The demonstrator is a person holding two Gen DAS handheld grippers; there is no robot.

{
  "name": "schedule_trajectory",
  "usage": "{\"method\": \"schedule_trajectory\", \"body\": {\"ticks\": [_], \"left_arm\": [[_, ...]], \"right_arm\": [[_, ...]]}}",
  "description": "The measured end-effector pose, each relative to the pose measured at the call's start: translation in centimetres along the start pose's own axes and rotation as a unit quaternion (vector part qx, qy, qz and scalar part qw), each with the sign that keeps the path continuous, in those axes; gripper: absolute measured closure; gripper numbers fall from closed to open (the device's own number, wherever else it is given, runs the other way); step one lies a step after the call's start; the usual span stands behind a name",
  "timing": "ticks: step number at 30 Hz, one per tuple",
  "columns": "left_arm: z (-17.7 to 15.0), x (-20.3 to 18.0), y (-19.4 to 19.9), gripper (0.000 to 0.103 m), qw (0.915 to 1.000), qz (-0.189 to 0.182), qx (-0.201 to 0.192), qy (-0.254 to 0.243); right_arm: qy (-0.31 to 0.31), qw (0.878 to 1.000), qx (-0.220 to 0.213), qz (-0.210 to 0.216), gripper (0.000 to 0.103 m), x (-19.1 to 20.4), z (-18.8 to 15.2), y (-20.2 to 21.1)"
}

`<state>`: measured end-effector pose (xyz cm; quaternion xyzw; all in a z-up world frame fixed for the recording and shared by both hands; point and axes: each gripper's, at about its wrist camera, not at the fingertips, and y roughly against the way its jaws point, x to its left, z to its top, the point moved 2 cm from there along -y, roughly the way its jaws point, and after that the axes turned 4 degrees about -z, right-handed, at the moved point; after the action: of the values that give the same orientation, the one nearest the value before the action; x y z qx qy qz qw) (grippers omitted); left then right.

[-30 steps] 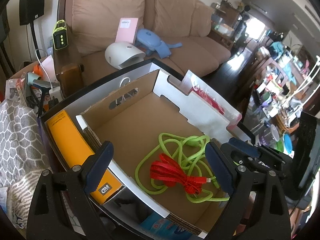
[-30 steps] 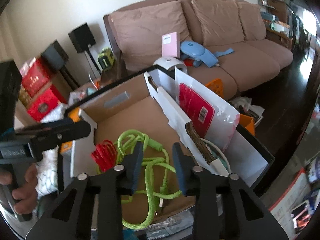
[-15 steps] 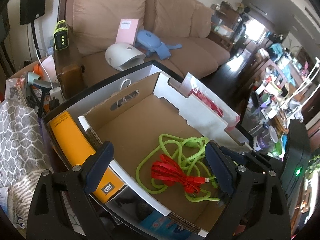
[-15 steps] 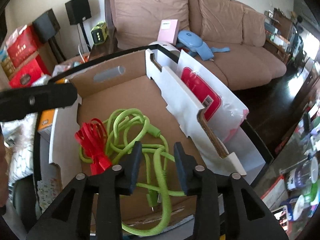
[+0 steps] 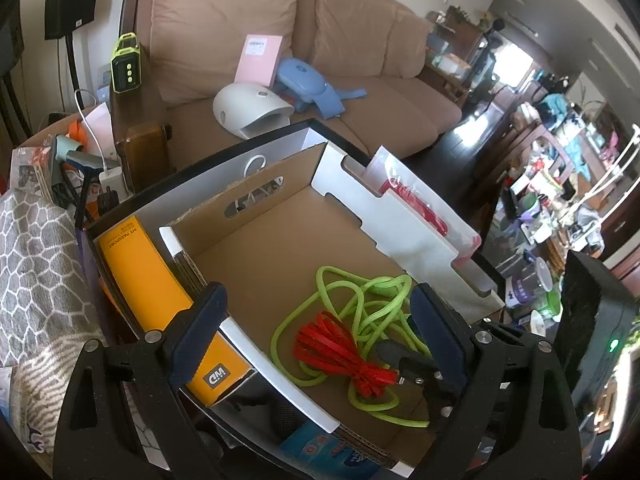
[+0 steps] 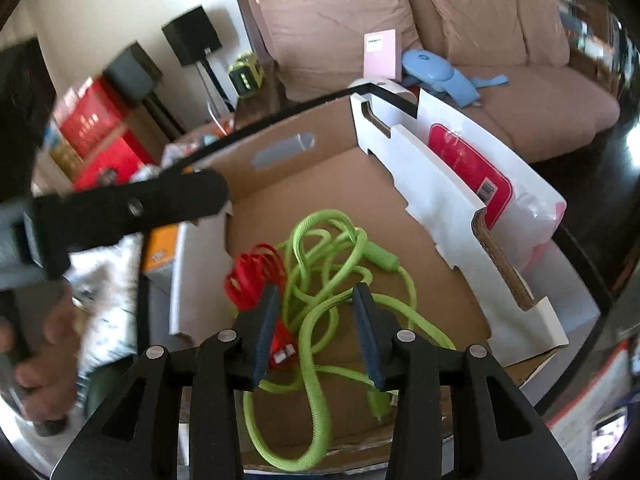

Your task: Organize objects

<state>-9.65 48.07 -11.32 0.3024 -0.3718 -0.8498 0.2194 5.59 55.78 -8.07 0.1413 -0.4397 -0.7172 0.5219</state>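
The right tongs (image 6: 316, 312), jaws just widening and empty, hang directly over the green cable (image 6: 320, 276), nearer than the wide-open, empty left tongs (image 5: 320, 332).

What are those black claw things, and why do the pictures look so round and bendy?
They are tongs that a person squeezes, one in each hand. A small wide-eyed camera sits on each, so you get two pictures of one spot. The left tongs stand wide open over a cardboard box. The right tongs have just been opening, with loops of the green cable in the box between them, but nothing is pinched. Beside it lies a red cable. The person's left hand shows at the edge. Behind stands a brown sofa.
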Motion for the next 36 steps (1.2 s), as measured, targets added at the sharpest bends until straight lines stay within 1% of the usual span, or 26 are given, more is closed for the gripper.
{"method": "schedule_trajectory", "body": {"ticks": [2, 9, 14, 16, 18, 21, 24, 25, 26, 28, 32, 33, 36], "left_arm": [[0.0, 0.0, 0.0, 0.011, 1.0, 0.0, -0.001, 0.0], [0.1, 0.3, 0.0, 0.011, 0.9999, 0.0, -0.008, 0.012], [0.2, 0.7, 0.0, 0.011, 0.9998, -0.001, -0.009, 0.019], [0.2, 0.8, 0.1, 0.011, 0.9997, -0.001, -0.009, 0.022], [0.2, 0.8, 0.1, 0.011, 0.9997, -0.002, -0.01, 0.023], [0.2, 0.8, 0.1, 0.011, 0.9996, -0.003, -0.01, 0.024], [0.3, 1.0, 0.1, 0.011, 0.9995, -0.004, -0.013, 0.029], [0.4, 1.1, 0.2, 0.011, 0.9993, -0.004, -0.017, 0.032], [0.4, 1.2, 0.3, 0.011, 0.9992, -0.004, -0.02, 0.035], [0.4, 1.3, 0.4, 0.011, 0.9992, 0.001, -0.024, 0.031], [0.5, 0.9, 0.8, 0.011, 0.9993, 0.009, -0.032, 0.017], [0.5, 0.8, 0.9, 0.011, 0.9993, 0.008, -0.033, 0.015], [0.6, 0.5, 1.0, 0.011, 0.9993, 0.006, -0.036, 0.008]], "right_arm": [[-0.009, 1.0, -0.006, 0.006, 0.064, -0.2, 0.2, 0.4], [-0.037, 0.999, -0.034, -0.009, 0.063, -1.1, 0.7, 1.5], [-0.056, 0.996, -0.067, -0.014, 0.062, -1.9, 1.0, 3.0], [-0.06, 0.995, -0.074, -0.011, 0.062, -2.0, 1.0, 3.4], [-0.054, 0.996, -0.07, -0.007, 0.062, -1.8, 1.1, 3.2], [-0.044, 0.998, -0.052, 0.005, 0.063, -1.2, 1.0, 2.3], [-0.015, 1.0, -0.018, 0.008, 0.064, 0.1, 0.4, 0.7], [-0.002, 1.0, 0.002, 0.002, 0.064, 0.5, 0.0, -0.1], [0.016, 1.0, 0.015, -0.012, 0.064, 0.9, -0.3, -0.7], [0.046, 0.998, 0.025, -0.046, 0.064, 1.7, -0.6, -1.4], [0.036, 0.999, 0.019, -0.032, 0.064, 1.5, -0.4, -1.1], [0.029, 0.999, 0.011, -0.033, 0.066, 1.2, -0.3, -0.8], [0.012, 0.999, -0.014, -0.041, 0.065, 0.5, 0.1, 0.1]]}}
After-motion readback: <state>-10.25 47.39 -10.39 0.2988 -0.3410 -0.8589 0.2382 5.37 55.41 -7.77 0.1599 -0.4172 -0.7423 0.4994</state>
